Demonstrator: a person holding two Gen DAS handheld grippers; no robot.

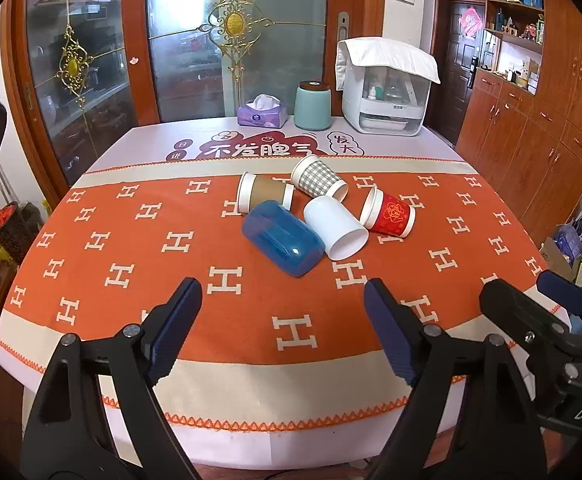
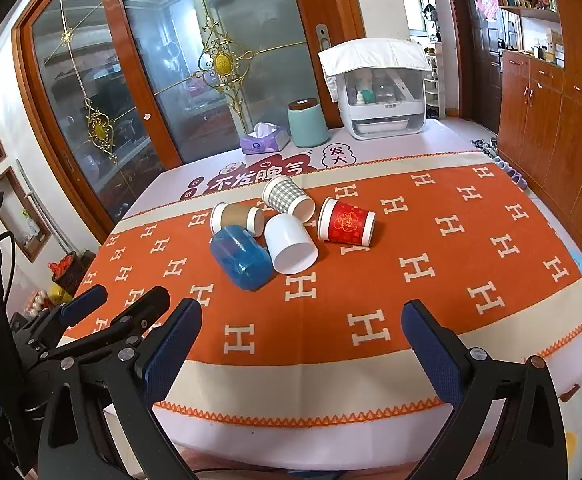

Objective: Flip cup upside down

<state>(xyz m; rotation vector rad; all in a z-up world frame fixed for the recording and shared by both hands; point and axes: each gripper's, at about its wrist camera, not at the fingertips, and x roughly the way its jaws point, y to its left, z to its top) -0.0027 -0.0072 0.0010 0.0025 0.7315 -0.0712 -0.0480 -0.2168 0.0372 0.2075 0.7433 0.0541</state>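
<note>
Several cups lie on their sides in a cluster on the orange cloth: a blue plastic cup (image 1: 283, 242) (image 2: 241, 258), a white cup (image 1: 335, 227) (image 2: 290, 248), a brown paper cup (image 1: 265, 197) (image 2: 237, 218), a grey checked cup (image 1: 318, 178) (image 2: 288, 198) and a red cup (image 1: 388, 214) (image 2: 345, 222). My left gripper (image 1: 283, 308) is open and empty, above the table's near edge, well short of the cups. My right gripper (image 2: 301, 326) is open and empty, beside it; it also shows in the left wrist view (image 1: 531, 300).
At the table's far end stand a purple tissue box (image 1: 261, 115), a teal canister (image 1: 312, 106) and a white appliance with a cloth on top (image 1: 385, 92). Glass doors stand behind the table. Wooden cabinets (image 1: 531, 120) line the right wall.
</note>
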